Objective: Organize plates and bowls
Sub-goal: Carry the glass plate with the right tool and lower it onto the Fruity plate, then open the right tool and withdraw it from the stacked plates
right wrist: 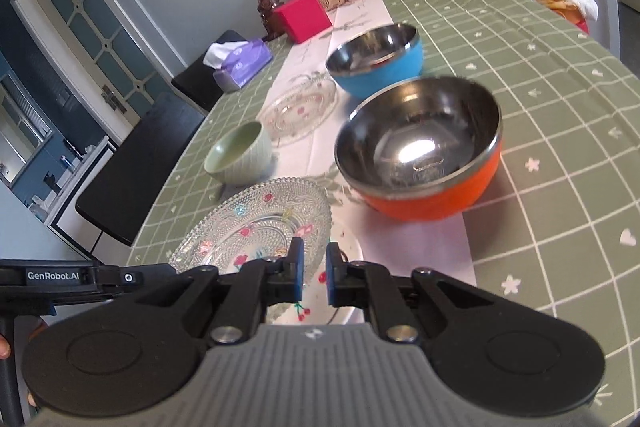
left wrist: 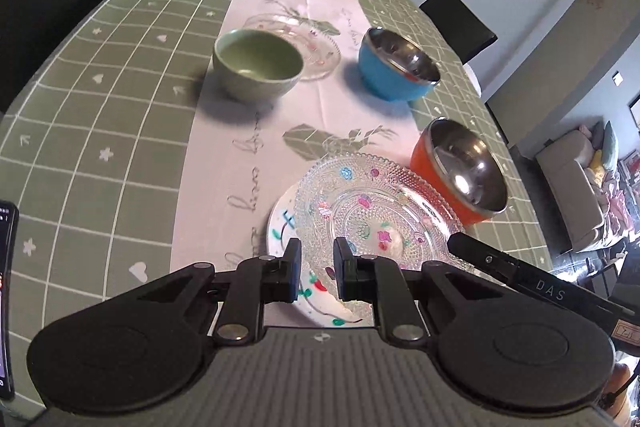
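Green checked cloth with a pale runner covers the tabletop (left wrist: 100, 99), and the sorting looks barely begun. One stack exists: a beaded glass plate (left wrist: 372, 203) lies on a white painted plate (left wrist: 280, 227) at the near end. A second glass plate (left wrist: 304, 43) sits alone farther up the runner, so three plates in all. Bowls number three, all separate: green ceramic (left wrist: 256, 67) at the left, blue (left wrist: 396, 67) far right, orange (left wrist: 460, 171) near right (both steel-lined). Nesting them and fetching the far plate remain, I'd judge. The left claw (left wrist: 316, 275) and right claw (right wrist: 314, 273) hover over the near stack, both nearly pressed together, seemingly pinching nothing.
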A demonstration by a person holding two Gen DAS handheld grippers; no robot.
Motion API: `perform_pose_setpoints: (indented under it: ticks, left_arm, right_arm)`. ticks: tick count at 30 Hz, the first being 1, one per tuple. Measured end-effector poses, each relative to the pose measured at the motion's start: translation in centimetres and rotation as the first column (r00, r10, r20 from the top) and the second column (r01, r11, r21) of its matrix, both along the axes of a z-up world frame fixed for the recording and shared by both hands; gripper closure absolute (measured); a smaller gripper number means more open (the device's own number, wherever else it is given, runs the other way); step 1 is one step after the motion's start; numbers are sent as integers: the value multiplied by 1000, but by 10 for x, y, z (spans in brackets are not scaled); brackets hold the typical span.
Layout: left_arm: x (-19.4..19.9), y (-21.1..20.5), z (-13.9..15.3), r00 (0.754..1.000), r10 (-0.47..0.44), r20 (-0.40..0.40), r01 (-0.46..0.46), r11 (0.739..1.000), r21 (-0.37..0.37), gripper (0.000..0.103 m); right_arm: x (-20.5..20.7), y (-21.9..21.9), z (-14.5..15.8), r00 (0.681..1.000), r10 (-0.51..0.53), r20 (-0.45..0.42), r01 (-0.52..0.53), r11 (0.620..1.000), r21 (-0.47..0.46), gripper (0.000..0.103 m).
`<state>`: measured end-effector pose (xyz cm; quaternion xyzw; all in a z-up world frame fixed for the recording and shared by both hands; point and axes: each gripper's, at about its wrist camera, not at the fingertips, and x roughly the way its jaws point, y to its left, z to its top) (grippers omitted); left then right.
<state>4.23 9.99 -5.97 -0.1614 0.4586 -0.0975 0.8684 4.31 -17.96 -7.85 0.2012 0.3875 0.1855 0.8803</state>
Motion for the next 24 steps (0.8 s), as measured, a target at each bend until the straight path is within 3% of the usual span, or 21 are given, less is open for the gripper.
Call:
perform_pose_setpoints:
  ticks: [9,24]
  left_arm:
    - [0,1,-25,999,19,-28,-19,1000,15,85]
    - [3,-12,-35,1000,8,-23,-6,997,76,85]
  right_arm:
    - [3,11,-19,999,23,-22,-25,998,-63,94]
    - [8,18,-27,999,32,-26,-36,989,-142,93]
